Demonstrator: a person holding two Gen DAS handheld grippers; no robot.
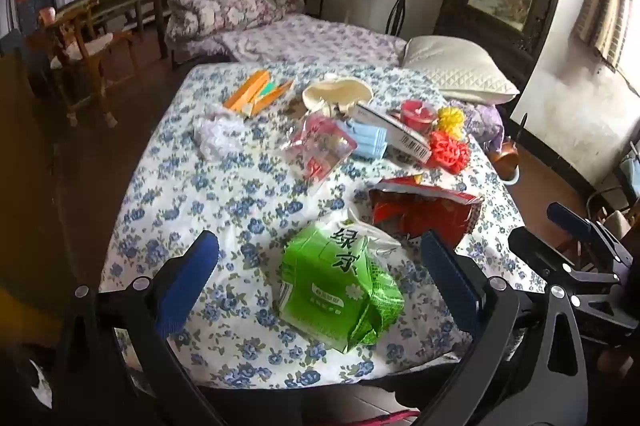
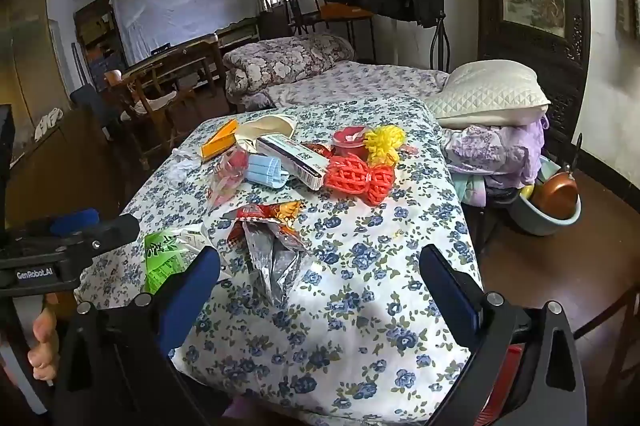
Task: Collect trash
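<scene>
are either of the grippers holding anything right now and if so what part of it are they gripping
Nothing is held. The left gripper is open, its fingers straddling the green package without touching it. The right gripper is open above the floral cloth, near the torn red wrapper.

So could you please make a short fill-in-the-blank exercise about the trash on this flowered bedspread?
1. The package between the open left gripper fingers is ____ in colour.
2. The open right gripper holds ____.
3. The yellow pompom lies behind the ____ pompom.
4. The blue face masks lie partly under a long white ____.

Missing words: green; nothing; red; box
</scene>
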